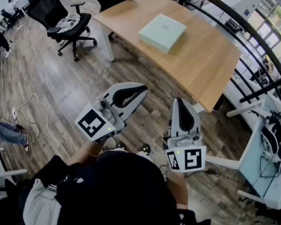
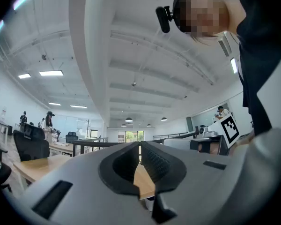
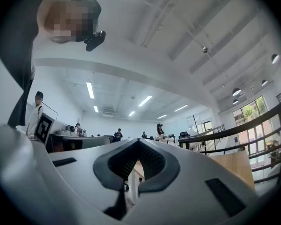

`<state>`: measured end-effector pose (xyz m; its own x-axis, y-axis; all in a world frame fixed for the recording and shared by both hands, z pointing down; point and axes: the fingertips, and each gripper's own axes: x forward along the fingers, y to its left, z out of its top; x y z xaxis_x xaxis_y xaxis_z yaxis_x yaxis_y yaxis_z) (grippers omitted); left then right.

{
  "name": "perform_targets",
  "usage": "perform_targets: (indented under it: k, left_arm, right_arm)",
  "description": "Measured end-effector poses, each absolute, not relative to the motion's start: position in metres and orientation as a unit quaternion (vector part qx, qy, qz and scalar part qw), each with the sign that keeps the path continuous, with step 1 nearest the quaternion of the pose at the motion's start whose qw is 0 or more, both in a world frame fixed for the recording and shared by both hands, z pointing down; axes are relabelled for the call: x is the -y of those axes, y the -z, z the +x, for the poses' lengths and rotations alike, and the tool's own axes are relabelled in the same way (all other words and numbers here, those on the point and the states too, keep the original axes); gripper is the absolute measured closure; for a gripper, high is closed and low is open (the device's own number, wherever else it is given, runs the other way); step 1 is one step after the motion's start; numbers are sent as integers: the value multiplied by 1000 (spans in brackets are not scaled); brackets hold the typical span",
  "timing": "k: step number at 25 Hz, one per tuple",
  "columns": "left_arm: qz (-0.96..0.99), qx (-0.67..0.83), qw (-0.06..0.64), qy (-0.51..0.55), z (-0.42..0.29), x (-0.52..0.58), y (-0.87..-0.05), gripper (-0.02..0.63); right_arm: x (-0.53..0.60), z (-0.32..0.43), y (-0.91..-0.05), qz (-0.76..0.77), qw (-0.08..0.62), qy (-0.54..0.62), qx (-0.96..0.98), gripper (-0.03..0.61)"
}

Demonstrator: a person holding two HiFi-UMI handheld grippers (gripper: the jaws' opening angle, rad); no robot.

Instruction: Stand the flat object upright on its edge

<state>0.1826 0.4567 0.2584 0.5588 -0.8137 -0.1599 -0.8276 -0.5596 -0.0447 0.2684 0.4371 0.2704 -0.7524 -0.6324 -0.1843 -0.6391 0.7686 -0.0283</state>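
Note:
A flat pale green box (image 1: 162, 32) lies on the wooden table (image 1: 201, 64), towards its far side. Both grippers hang in front of the table's near edge, well short of the box, above the floor. My left gripper (image 1: 144, 89) is shut with nothing in it, its tips (image 2: 139, 143) pointing slightly upward. My right gripper (image 1: 181, 100) is shut too and holds nothing; its jaws (image 3: 137, 140) meet at the tip. The box does not show in either gripper view.
A black office chair (image 1: 61, 18) stands left of the table on the wood floor. A dark railing (image 1: 253, 36) runs behind the table at the right. A white desk frame (image 1: 257, 139) stands at the right. A cable (image 1: 33, 111) lies on the floor at the left.

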Motion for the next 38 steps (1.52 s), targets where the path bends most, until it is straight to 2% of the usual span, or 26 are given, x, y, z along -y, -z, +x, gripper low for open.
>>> perform_targets:
  k: [14, 25, 38]
  left_arm:
    - [-868, -491, 52, -49, 178, -458, -270, 592]
    - [-860, -500, 72, -75, 208, -436, -257, 592]
    - [-824, -561, 66, -45, 187, -428, -279, 592]
  right_arm:
    - [-426, 283, -278, -350, 91, -20, -932, 555]
    - [-397, 312, -280, -313, 88, -20, -945, 555]
    - [-378, 282, -292, -241, 89, -9, -966, 555]
